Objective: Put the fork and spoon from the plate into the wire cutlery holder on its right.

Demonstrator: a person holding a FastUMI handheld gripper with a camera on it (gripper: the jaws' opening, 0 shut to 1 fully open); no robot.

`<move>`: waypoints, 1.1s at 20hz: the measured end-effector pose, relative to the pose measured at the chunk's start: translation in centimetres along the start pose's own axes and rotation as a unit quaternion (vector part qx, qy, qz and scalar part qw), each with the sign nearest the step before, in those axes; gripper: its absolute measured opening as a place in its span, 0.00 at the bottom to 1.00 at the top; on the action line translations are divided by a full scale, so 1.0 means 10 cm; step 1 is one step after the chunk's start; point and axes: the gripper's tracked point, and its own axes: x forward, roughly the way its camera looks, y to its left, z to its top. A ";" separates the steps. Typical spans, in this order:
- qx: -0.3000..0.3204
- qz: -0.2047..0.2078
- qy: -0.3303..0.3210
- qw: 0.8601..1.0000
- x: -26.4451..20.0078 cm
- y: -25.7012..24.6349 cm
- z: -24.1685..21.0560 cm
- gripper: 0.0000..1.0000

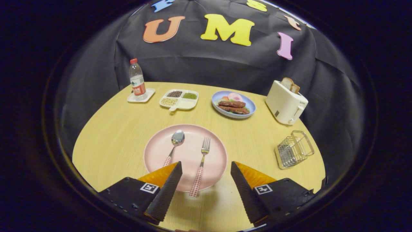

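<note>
1. A water bottle (137, 79) with a red cap stands on a small white tray (140, 96) at the far left of the round wooden table (109, 138)
2. Next to it sits a white snack dish (179, 99) with four parts. Three hold dark, green and pale beans
3. A blue plate (234, 104) of food comes next, with brown meat strips and a pink slice on it
4. A white toaster (285, 102) stands far right, with bread poking out of the top
5. Closer in, a big pink plate (185, 157) lies in the middle of the table
6. A spoon (174, 145) lies on the left part of the pink plate, bowl pointing away
7. A fork (201, 167) lies beside the spoon, apart from it. Its checked handle sticks out over the near rim
8. The wire cutlery holder (294, 149) sits to the right of the pink plate, well apart from it
9. The gripper (206, 169) is spread wide and holds nothing. The fork handle lies between its two fingers, touching neither
</note>
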 end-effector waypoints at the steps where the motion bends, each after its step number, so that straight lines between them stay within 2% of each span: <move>1: 0.005 0.004 0.014 1.000 0.06 0.03 -0.05 0.89; 8: 0.040 0.020 0.095 0.994 0.39 0.19 -0.25 0.69; 12: 0.033 0.026 0.092 0.995 0.52 0.22 -0.21 0.56; 15: 0.039 0.027 0.112 0.993 0.58 0.22 -0.26 0.50; 16: 0.045 0.036 0.117 0.992 0.58 0.26 -0.28 0.45; 18: 0.040 0.038 0.119 0.991 0.59 0.24 -0.29 0.45; 22: 0.037 0.041 0.124 0.991 0.64 0.23 -0.30 0.08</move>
